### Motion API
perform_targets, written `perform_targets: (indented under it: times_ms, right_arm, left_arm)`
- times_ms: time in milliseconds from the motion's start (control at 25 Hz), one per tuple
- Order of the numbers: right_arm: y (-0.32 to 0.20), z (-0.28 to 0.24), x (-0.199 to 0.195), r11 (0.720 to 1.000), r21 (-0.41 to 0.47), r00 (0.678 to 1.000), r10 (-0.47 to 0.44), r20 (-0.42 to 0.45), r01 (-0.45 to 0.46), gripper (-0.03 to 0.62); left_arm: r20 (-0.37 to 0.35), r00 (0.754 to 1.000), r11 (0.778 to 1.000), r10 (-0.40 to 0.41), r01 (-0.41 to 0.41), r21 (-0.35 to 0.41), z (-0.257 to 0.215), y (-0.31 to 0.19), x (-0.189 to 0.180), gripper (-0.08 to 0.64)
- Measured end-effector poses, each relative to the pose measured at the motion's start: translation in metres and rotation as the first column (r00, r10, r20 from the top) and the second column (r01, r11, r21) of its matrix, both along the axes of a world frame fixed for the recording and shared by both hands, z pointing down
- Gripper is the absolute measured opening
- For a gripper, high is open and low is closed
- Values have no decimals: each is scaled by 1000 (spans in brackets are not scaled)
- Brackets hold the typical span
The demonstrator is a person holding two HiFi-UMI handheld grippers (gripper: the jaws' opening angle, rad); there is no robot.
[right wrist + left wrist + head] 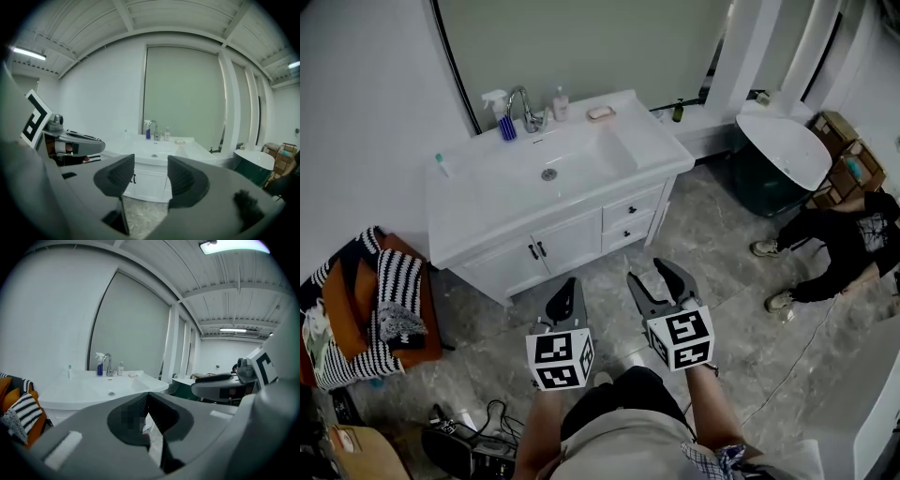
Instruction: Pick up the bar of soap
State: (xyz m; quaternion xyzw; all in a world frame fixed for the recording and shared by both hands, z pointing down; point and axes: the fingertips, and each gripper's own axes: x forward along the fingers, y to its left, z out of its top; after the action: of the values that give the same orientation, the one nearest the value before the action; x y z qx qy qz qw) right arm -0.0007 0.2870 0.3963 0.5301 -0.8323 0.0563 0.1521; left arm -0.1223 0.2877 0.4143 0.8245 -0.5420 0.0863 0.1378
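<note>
head view: bar of soap (600, 112) lies at the back edge of the white counter (661, 141), upper centre of frame. it is right of the basin (572, 159) and right of the faucet (523, 105). it may sit in a small dish, but i cannot confirm that. blue spray bottle (500, 118) stands left of the faucet. small pale bottle (561, 101) stands between faucet and soap.

left tongs (567, 289): lower centre, over the grey marble floor (722, 244), in front of the cabinet doors (567, 242). in the left gripper view my jaw tips are closed together with nothing gripped.

right tongs (653, 275): just right of the left tongs, also over the floor. in the right gripper view the jaws stand parted with nothing between them. cabinet and floor show through the gap.

both tongs point toward the counter and are well apart from the soap.

elsewhere: orange chair (342, 300) with striped cloth (394, 286) at left edge. a person (839, 248) in dark clothes sits on the floor at right edge. dark green tub (773, 183) with white rim, upper right.
</note>
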Motion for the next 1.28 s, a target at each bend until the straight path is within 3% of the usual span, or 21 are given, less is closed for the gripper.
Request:
perform_targets:
  times_ms: [400, 1280]
  right_arm:
    - [-37, 7, 9, 999, -16, 999, 39, 8, -39, 216]
    - [-181, 8, 42, 999, -24, 999, -45, 23, 45, 216]
  left_arm:
    - [22, 1000, 1000, 22, -22, -12, 3, -33, 8, 9]
    - [33, 998, 997, -62, 63, -36, 7, -159, 46, 9]
